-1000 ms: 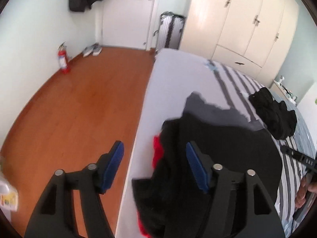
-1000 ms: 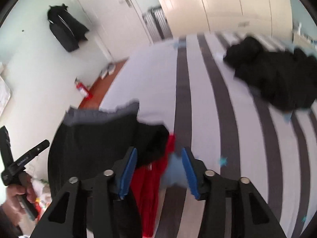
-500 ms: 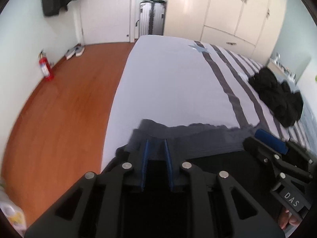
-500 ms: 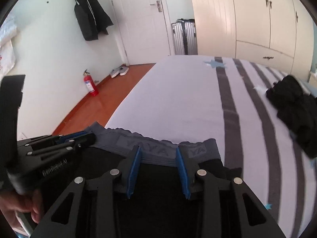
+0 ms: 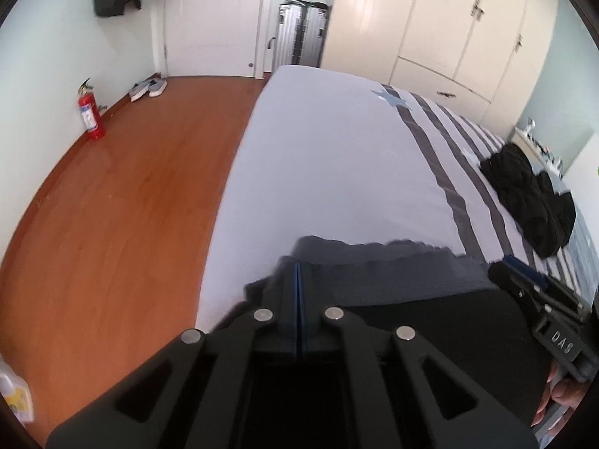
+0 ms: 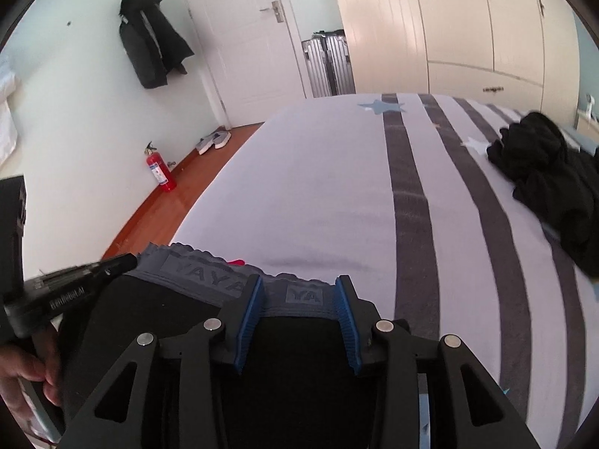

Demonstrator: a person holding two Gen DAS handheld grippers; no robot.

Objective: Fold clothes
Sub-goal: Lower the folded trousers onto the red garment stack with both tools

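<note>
A black garment with a grey waistband (image 5: 393, 269) lies at the near edge of the bed (image 5: 337, 157). My left gripper (image 5: 298, 273) is shut on the waistband's left end. In the right wrist view the waistband (image 6: 299, 293) reads "YAYA" and a bit of red cloth (image 6: 236, 262) peeks out behind it. My right gripper (image 6: 299, 299) is open, its blue pads on either side of the waistband's right part, not closed on it. Each gripper shows in the other's view, the right one (image 5: 524, 280) and the left one (image 6: 93, 269).
A pile of black clothes (image 6: 554, 172) lies on the striped bedding at the right. A wooden floor (image 5: 112, 194) runs left of the bed with a red fire extinguisher (image 5: 89, 112), shoes (image 5: 148, 88), a suitcase (image 5: 301, 31), a door and wardrobes behind.
Both grippers came down to the garment's waistband from above the crumpled clothes. My left gripper closed fully on the waistband. The garment now lies spread with the waistband stretched between the grippers.
</note>
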